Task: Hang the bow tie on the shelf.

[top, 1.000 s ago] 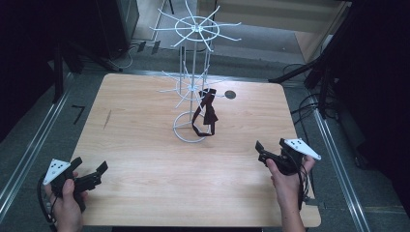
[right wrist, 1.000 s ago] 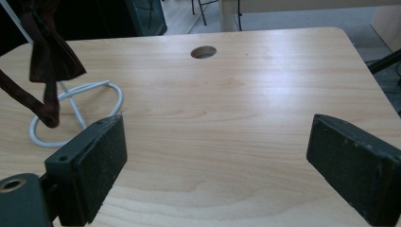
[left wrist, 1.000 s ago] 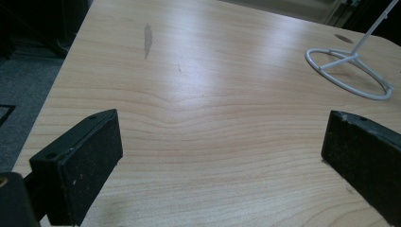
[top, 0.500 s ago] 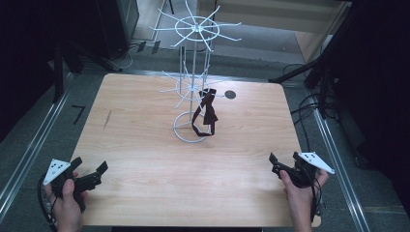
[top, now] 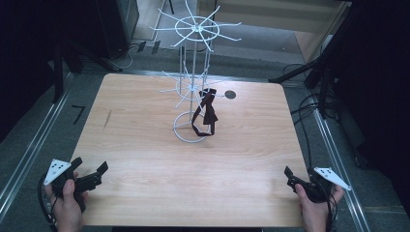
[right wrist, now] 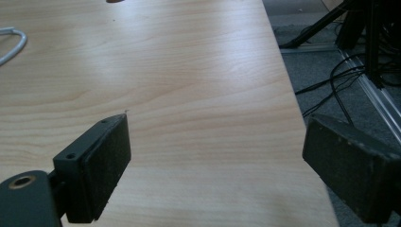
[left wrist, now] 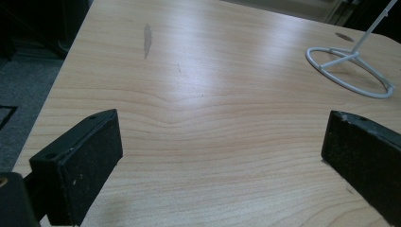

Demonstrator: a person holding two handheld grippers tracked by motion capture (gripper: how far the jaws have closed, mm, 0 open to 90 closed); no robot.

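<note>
Dark strap (top: 205, 112) hangs on wire rack (top: 192, 87), well ahead of both claws. Left claw (top: 92, 178) and right claw (top: 295, 179) jaws apart, empty, at near counter (top: 145, 159) edge. Hanging appears complete.

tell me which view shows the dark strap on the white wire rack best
The high view: the dark strap hangs from a lower arm of the white wire rack, looping down to its ring base. The left gripper view catches just the ring base, the right gripper view a sliver of it; no strap in either.
</note>
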